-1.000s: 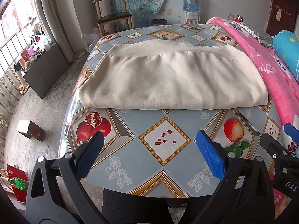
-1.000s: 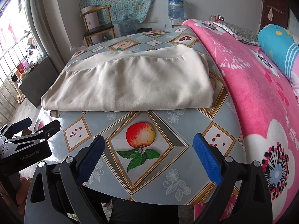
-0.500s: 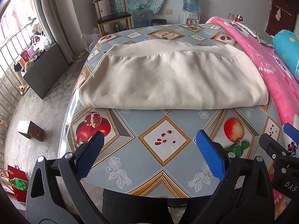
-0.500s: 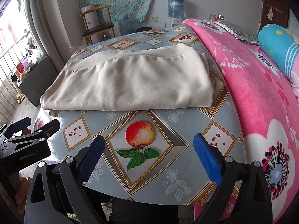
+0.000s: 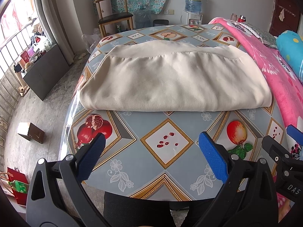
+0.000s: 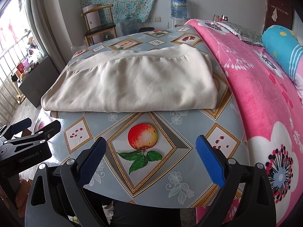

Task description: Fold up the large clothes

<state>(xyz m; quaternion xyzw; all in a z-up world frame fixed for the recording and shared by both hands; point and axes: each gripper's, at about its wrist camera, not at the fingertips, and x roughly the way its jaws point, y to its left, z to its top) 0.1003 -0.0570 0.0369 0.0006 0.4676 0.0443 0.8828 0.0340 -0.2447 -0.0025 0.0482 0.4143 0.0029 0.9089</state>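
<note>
A big cream cloth (image 5: pixel 174 81) lies folded on the desk (image 5: pixel 166 172). It is a wide, soft, puffy pile with a flat band along its far edge. Its near edge is a smooth fold that runs across the desk. It sits in the middle and far part of the desk.

The desk has a gray-blue cover with pictures of fruit. The near part of the desk is bare, from the fold down to the round front edge. A pink blanket (image 6: pixel 265 94) on a bed touches the desk on the right side. On the left, the desk edge drops to the floor (image 5: pixel 37 109).

The left claw (image 5: pixel 151 157) is spread wide and holds nothing. It hangs over the near edge of the desk, apart from the cloth. The right claw (image 6: pixel 149 158) is spread wide too, with nothing in it, just beside the left one.
</note>
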